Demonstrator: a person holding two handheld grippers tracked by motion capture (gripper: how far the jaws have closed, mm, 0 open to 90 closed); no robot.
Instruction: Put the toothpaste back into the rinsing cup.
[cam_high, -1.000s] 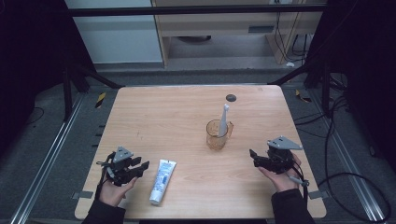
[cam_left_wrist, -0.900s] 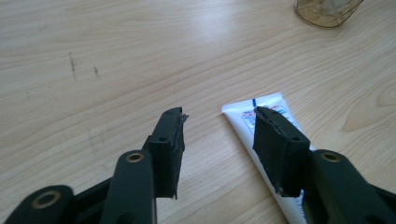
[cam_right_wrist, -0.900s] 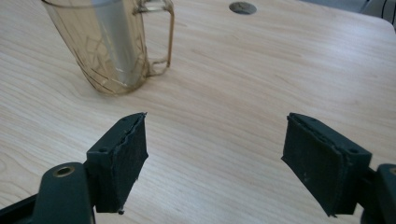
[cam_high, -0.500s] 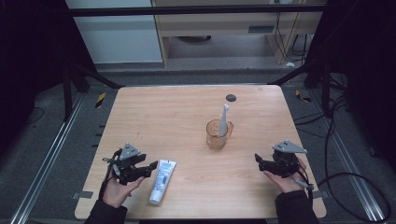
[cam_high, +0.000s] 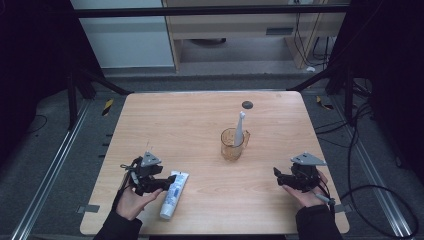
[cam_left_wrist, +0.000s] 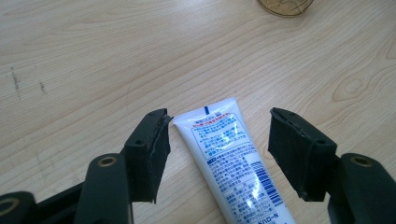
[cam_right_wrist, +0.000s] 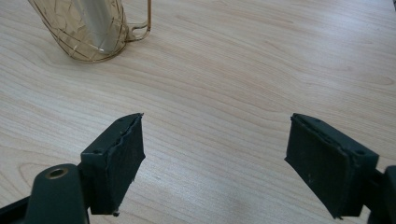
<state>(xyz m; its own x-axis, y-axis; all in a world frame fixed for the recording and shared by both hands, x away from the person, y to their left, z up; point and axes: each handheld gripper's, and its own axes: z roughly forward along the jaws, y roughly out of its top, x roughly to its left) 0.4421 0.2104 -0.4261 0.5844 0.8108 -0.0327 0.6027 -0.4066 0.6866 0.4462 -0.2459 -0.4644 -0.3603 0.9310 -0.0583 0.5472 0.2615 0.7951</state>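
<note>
The wooden table (cam_high: 200, 125) spreads out in front of me, pale grain running across it, with my two forearms coming in over its near edge. On its right half, toward the middle, stands an amber glass mug (cam_high: 233, 145) with a white toothbrush (cam_high: 239, 127) leaning upright in it, and beyond that, near the far edge, lies a small dark round cap (cam_high: 247, 104). From my right gripper view the mug (cam_right_wrist: 91, 30) sits at the upper left, well apart from my tool. My right gripper (cam_high: 277, 175) hangs low over the bare wood near the right front corner, its jaws spread wide with nothing between them. My left gripper (cam_high: 169, 183) is near the front left, and its jaws have just been opening; they now stand apart on either side of the toothpaste tube (cam_high: 173, 194), which lies flat on the table with its crimped flat end pointing away from me. In my left gripper view the tube (cam_left_wrist: 229, 154) lies between the two pads, closer to the left one, and neither pad presses on it.
</note>
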